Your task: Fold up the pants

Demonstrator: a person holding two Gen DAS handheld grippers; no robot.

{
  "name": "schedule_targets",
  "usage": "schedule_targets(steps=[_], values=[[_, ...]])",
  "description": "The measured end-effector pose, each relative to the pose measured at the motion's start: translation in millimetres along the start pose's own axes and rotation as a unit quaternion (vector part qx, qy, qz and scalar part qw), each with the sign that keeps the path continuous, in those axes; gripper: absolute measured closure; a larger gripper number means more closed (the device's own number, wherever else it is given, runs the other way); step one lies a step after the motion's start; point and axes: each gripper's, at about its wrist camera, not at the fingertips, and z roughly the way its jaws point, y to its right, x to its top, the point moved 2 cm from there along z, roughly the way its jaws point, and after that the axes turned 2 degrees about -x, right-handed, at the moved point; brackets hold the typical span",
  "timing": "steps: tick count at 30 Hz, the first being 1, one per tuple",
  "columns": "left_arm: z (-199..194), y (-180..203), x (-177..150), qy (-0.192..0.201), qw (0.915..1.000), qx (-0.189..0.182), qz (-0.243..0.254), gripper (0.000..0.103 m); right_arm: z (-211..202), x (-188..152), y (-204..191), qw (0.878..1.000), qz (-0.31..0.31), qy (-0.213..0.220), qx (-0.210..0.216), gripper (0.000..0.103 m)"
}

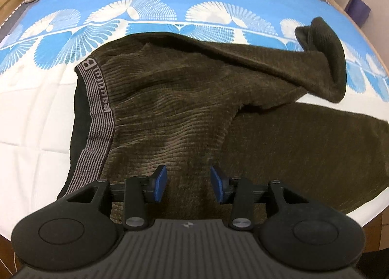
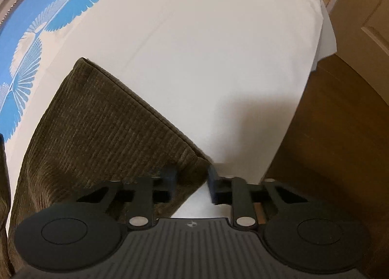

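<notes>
- The olive corduroy pants lie spread on the bed sheet, blue-and-white patterned, not yet folded: one leg bunches toward the far side, its cuff curled, the other runs off to the right
- Judged from this, folding has barely begun; the legs must still be laid together and doubled
- Left gripper hovers over the seat, jaws apart, nothing between them
- Right gripper has a leg hem corner between its jaws; whether the pads pinch it I cannot tell
- The striped waistband reads "beautiful" with a large B
</notes>
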Motion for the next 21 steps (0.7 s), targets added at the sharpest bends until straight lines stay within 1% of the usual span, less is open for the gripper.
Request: schedule_targets(steps=[2, 3, 4, 5, 6, 9, 11, 12, 13, 15, 16, 17, 18, 19, 20, 21], values=[[2.2, 1.2, -1.0, -0.003, 1.0000, 0.000, 0.008, 0.059, -13.5, 10.2, 1.0, 0.999, -0.005, 0.047, -0.011, 0.086], [3.7, 2.8, -1.2, -0.005, 0.9999, 0.001, 0.013, 0.059, -24.0, 14.4, 0.5, 0.996, -0.014, 0.083, -0.031, 0.086], [4.8, 4.9, -1.4, -0.007, 0.9998, 0.000, 0.018, 0.059, -29.2, 16.6, -0.9, 0.993, -0.026, 0.103, -0.049, 0.086], [5.9, 7.4, -1.5, -0.009, 0.9997, -0.001, 0.023, 0.059, -31.3, 17.5, -1.6, 0.991, -0.031, 0.114, -0.066, 0.086], [6.3, 9.8, -1.7, -0.010, 0.9995, -0.003, 0.028, 0.059, -29.9, 18.1, -2.9, 0.990, -0.039, 0.116, -0.075, 0.086], [6.1, 20.8, -2.0, -0.009, 0.9986, -0.009, 0.051, 0.059, -27.1, 21.6, -6.7, 0.991, -0.033, 0.114, -0.066, 0.079], [0.4, 28.5, -0.6, -0.005, 0.9971, -0.005, 0.075, 0.059, -36.0, 23.4, -12.7, 0.987, -0.029, 0.138, -0.073, 0.077], [-5.2, 33.2, 0.8, 0.002, 0.9951, -0.001, 0.099, 0.059, -41.6, 24.0, -18.7, 0.985, -0.031, 0.154, -0.069, 0.075], [-13.5, 39.0, 3.4, 0.015, 0.9907, 0.009, 0.135, 0.059, -47.7, 24.2, -24.4, 0.983, -0.034, 0.170, -0.060, 0.071], [-29.0, 46.1, 8.6, 0.047, 0.9786, 0.033, 0.197, 0.059, -64.4, 21.7, -33.1, 0.980, -0.038, 0.195, -0.031, 0.069], [-38.8, 48.8, 10.8, 0.077, 0.9692, 0.047, 0.229, 0.059, -68.5, 20.6, -40.0, 0.979, -0.041, 0.201, -0.008, 0.069], [-46.1, 48.8, 11.8, 0.105, 0.9612, 0.055, 0.249, 0.059, -71.4, 19.6, -52.0, 0.977, -0.051, 0.205, 0.024, 0.069], [-52.5, 47.1, 12.0, 0.135, 0.9525, 0.062, 0.266, 0.059, -74.4, 18.8, -63.8, 0.975, -0.061, 0.208, 0.049, 0.069], [-55.3, 44.7, 10.0, 0.159, 0.9462, 0.068, 0.273, 0.059, -76.6, 17.2, -76.0, 0.972, -0.073, 0.210, 0.074, 0.069], [-55.2, 39.8, 6.4, 0.186, 0.9407, 0.075, 0.274, 0.064, -77.4, 15.7, -89.3, 0.969, -0.085, 0.209, 0.102, 0.069], [-49.3, 34.0, 1.8, 0.195, 0.9398, 0.084, 0.268, 0.074, -76.5, 14.3, -104.7, 0.965, -0.099, 0.202, 0.132, 0.069]])
